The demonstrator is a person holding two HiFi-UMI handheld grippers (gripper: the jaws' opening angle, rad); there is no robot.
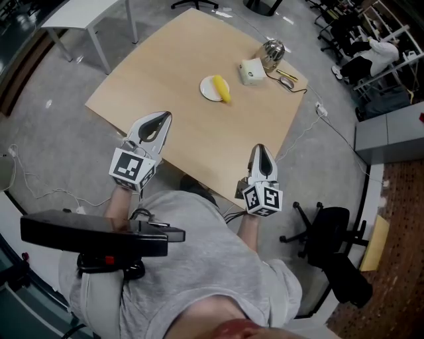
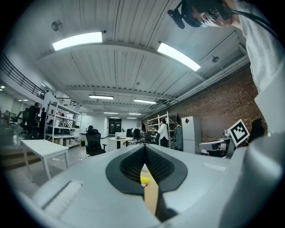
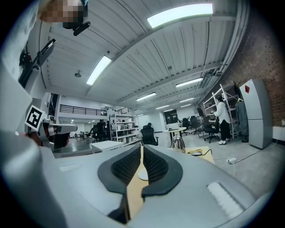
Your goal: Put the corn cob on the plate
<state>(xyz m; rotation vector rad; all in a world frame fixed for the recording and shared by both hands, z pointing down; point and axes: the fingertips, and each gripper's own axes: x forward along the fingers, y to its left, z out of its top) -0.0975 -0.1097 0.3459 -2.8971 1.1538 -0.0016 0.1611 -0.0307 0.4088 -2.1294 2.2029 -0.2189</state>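
Note:
A yellow corn cob lies on a small white plate near the far middle of the wooden table. Both grippers hover level at the table's near edge, well short of the plate. My left gripper is shut, with nothing between its pads. My right gripper is also shut and empty. In the left gripper view, the corn cob shows through the slit below the left gripper. The right gripper view shows the plate beyond the closed right gripper.
At the table's far right stand a white box-like object, a shiny metal kettle, and a mouse with a cable. A black office chair stands on the floor to my right. A white table is at the far left.

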